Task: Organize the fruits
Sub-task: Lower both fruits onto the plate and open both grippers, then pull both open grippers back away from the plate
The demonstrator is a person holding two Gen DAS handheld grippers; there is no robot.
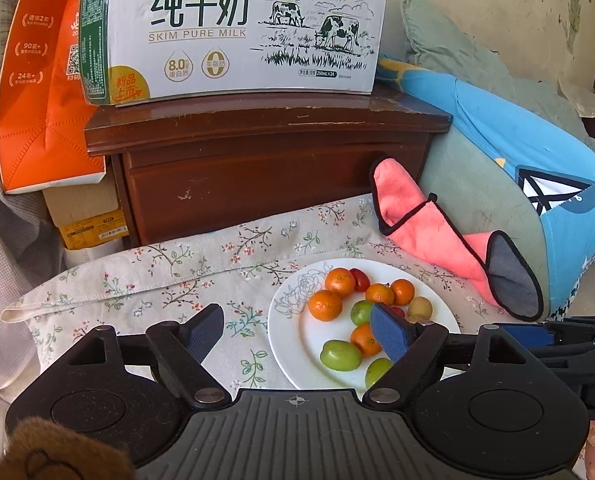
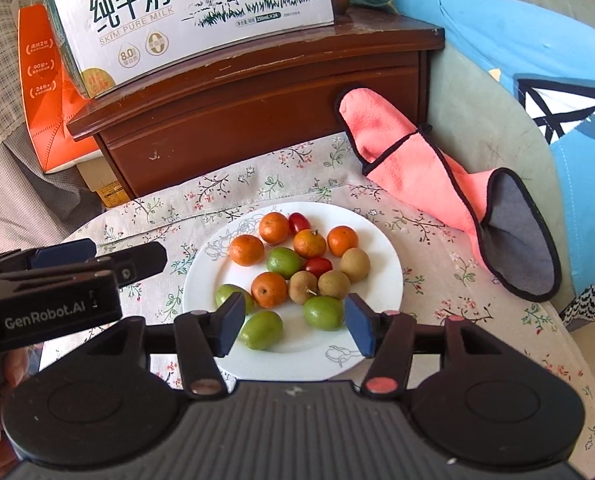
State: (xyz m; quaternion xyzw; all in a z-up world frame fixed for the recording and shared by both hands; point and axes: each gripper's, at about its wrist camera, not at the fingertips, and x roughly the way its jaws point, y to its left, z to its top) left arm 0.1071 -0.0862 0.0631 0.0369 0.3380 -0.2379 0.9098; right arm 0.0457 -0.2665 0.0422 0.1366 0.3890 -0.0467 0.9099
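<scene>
A white plate (image 2: 381,240) on a floral cloth holds several small oranges (image 2: 246,250), green jujubes (image 2: 323,313), brown longans (image 2: 355,264) and two cherry tomatoes (image 2: 299,222). My right gripper (image 2: 293,326) is open and empty, low over the plate's near side, with green jujubes between its fingers. My left gripper (image 1: 297,334) is open and empty, at the plate's (image 1: 285,322) left edge; its right finger (image 1: 389,336) hides some fruit. The left gripper also shows at the left of the right wrist view (image 2: 77,276).
A dark wooden nightstand (image 1: 257,160) stands behind the cloth with a milk carton box (image 1: 233,28) on top. An orange box (image 1: 41,92) stands to its left. A pink oven mitt (image 2: 437,172) and blue cushion (image 2: 537,60) lie right of the plate.
</scene>
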